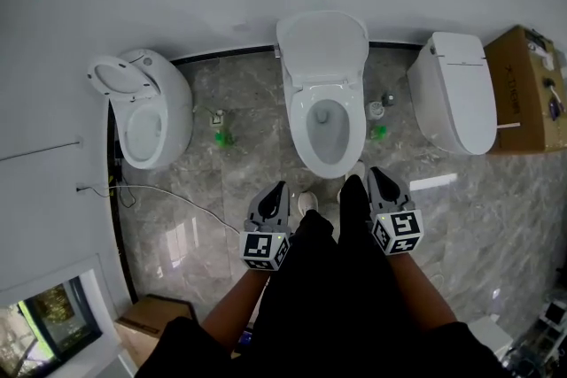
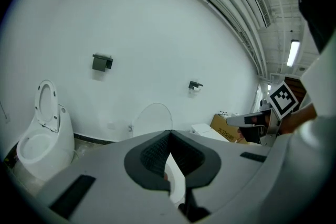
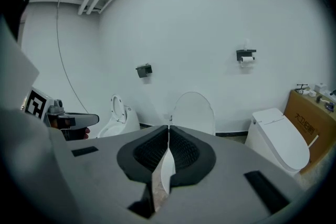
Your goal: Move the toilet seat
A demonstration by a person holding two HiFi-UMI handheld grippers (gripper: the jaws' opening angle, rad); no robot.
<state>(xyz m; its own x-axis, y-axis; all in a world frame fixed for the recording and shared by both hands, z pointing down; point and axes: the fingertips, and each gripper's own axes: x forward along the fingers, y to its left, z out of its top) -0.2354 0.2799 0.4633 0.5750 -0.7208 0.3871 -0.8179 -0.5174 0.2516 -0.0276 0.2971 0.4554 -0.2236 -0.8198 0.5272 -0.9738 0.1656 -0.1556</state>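
1. head view: the seat [image 1: 299, 112] seems to lie flat on the middle bowl [image 1: 330, 157], with the lid [image 1: 322, 44] up against the wall. it's a stiff, glossy ring, probably light and slippery (hinged at the back), so take the front edge. left gripper [image 1: 276, 193] and right gripper [image 1: 379, 180] are well short of it.
2. left gripper view: jaws pressed together, nothing between; dark ribbed pads [image 2: 156, 156].
3. right gripper view: likewise closed and empty, aimed towards the raised oval lid.
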